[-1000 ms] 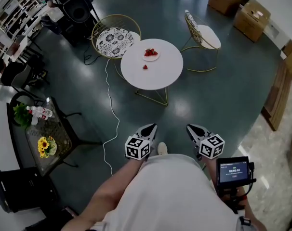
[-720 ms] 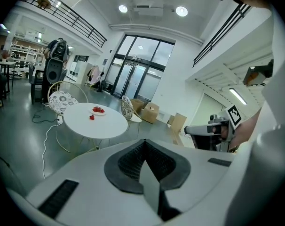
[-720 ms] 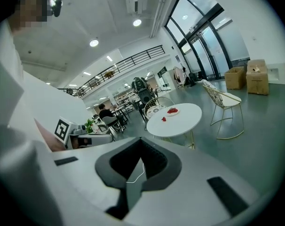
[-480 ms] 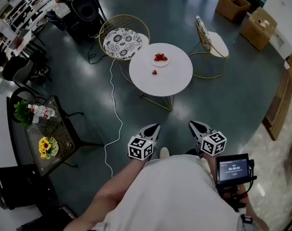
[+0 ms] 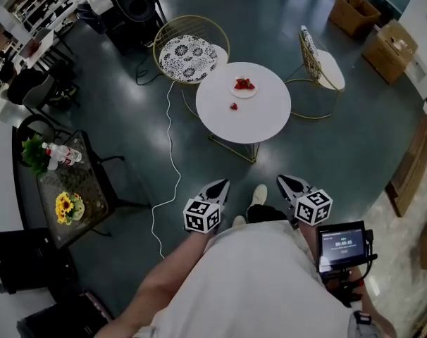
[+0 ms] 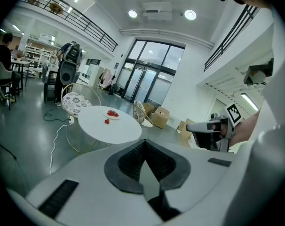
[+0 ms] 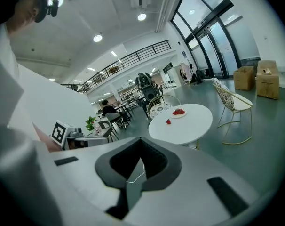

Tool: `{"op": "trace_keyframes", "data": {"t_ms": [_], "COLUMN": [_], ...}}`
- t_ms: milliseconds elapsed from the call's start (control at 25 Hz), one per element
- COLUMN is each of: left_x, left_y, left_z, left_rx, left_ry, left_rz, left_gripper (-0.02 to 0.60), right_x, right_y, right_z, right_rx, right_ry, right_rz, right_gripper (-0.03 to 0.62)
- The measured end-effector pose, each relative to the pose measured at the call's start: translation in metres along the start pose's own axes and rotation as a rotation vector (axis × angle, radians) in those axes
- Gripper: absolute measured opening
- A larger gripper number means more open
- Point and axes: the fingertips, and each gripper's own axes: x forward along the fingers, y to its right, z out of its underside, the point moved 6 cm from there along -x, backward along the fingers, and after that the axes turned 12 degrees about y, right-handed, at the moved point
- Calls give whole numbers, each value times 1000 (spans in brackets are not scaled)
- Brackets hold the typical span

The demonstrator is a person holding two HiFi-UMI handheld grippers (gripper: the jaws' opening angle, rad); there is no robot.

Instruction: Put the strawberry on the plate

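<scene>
So the loose strawberry (image 5: 233,106) sits on the bare top of the round white desk (image 5: 259,122), just beside the plate (image 5: 244,86) but not on it. The plate has a little pile of red berries on it and sits toward the desk's far side. Nothing is touching the strawberry, and both claws are well apart from the desk, down near the person's body. The left claw (image 5: 220,186) is clenched, tips together with nothing between them. Same deal for the right claw (image 5: 283,182): pinched closed and empty. Both point roughly toward the desk. One shoe (image 5: 258,194) of the person pokes out between the two claws on the dark floor. Around the desk there's a gold wire chair with a patterned cushion (image 5: 188,50) at the far left, a second gold chair (image 5: 320,63) on the right, and a white cable (image 5: 169,162) snaking across the floor to the left.
</scene>
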Motion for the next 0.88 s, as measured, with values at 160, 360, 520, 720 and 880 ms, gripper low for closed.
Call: {"op": "trace_keyframes", "data": {"t_ms": [160,360,520,720,880], "left_x": [16,39,83,120,120], "left_y": [-7,-22,-33,-39,-41], "left_z": [-13,-30,-41,-52,-58], "left_rx": [12,33,31,32,35], "left_ry": [-1,-23,-39,-54,-44], "left_rz": [-16,-29,-55,-61,-65], "left_gripper": [6,6,6,6,6], "right_x": [22,55,85,108,112], "right_y": [13,27,66,94,88], "right_z": [-11,-23,-37,-53,-55], "right_rx": [7,19,35,48,49], "right_ry": [-7,-8,-21,-19,-19], "right_rz": [-29,-71,-97,-119,-129], "right_gripper": [6,6,6,6,6]}}
